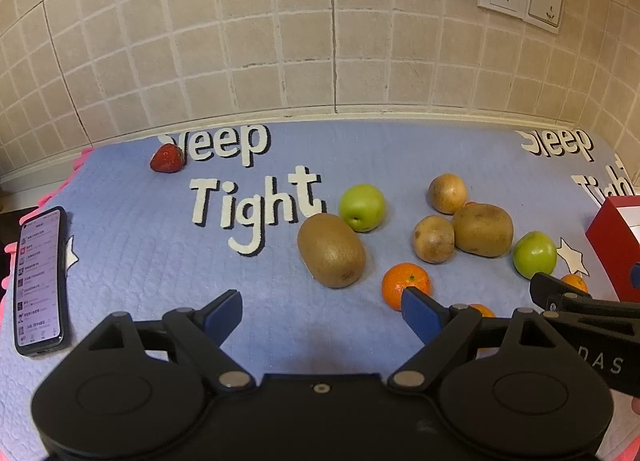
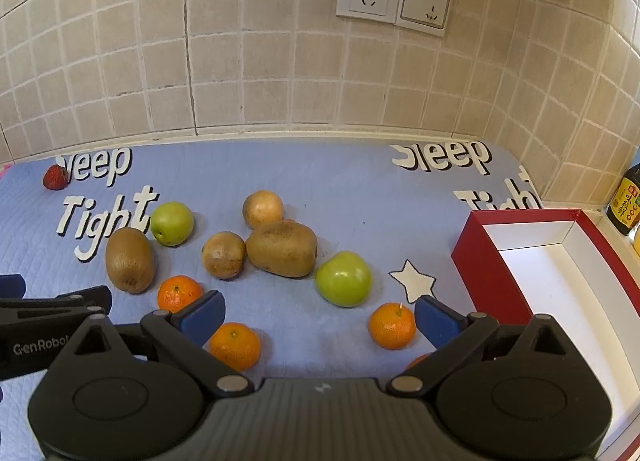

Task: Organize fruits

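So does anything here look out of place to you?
Two things. A strawberry lies alone at the mat's far left corner, apart from the other fruit. A phone with its screen lit rests on the mat's left edge, not fruit at all.

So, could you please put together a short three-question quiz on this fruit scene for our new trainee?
1. True or false: the red box already holds fruit.
2. How many green apples lie on the blue mat?
3. Which fruit lies far from the rest, by the word "Sleep": A) kiwi, B) strawberry, C) orange?

Key
1. False: the part of its white inside in view is bare.
2. Two: one beside the upright kiwi, one near the star.
3. B, the strawberry.

Both the left claw and the right claw are open and hold nothing.
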`<move>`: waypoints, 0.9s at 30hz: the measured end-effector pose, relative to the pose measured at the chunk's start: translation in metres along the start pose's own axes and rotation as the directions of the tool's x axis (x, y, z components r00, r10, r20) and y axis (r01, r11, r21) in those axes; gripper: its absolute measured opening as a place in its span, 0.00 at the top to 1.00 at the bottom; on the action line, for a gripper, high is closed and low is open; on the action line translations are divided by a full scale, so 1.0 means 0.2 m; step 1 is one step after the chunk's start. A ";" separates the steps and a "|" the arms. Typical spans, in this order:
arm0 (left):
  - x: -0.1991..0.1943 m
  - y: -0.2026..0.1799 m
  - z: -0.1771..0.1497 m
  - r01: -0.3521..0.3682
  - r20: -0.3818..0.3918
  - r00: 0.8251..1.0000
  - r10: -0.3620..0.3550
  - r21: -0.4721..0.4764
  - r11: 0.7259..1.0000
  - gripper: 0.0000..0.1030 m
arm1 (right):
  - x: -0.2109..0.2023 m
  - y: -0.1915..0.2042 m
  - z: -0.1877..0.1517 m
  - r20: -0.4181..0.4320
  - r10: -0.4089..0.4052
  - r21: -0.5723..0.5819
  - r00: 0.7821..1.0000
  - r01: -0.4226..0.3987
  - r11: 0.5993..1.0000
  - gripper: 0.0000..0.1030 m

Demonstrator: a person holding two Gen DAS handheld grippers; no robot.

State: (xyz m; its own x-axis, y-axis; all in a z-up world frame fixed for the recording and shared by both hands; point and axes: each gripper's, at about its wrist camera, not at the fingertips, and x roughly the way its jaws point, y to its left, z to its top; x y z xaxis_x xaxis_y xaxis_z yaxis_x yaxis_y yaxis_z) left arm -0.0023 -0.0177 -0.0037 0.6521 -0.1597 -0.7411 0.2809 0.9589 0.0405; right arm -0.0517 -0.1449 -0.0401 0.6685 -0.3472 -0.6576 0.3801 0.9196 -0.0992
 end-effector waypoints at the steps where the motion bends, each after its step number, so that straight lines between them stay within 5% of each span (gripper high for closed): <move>1: 0.00 0.00 0.00 0.000 0.000 1.000 0.000 0.000 1.000 0.00 | 0.00 0.00 0.00 0.002 0.000 0.002 1.000 0.000 1.000 0.01; 16: 0.05 0.02 0.00 0.017 -0.009 1.000 -0.017 0.009 1.000 0.00 | 0.04 -0.01 0.00 -0.014 -0.001 0.012 1.000 0.001 1.000 0.01; 27: 0.17 0.21 0.04 0.136 0.052 0.989 -0.139 0.071 0.988 0.01 | 0.12 0.03 0.18 0.058 0.037 -0.039 0.998 -0.035 0.999 0.02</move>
State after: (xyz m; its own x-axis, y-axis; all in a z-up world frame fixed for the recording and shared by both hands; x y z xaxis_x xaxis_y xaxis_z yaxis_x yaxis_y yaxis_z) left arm 0.0366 0.0151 -0.0212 0.6422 -0.3038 -0.7038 0.4158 0.9093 -0.0131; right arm -0.0094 -0.1555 -0.0295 0.7183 -0.3226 -0.6164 0.3312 0.9377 -0.1048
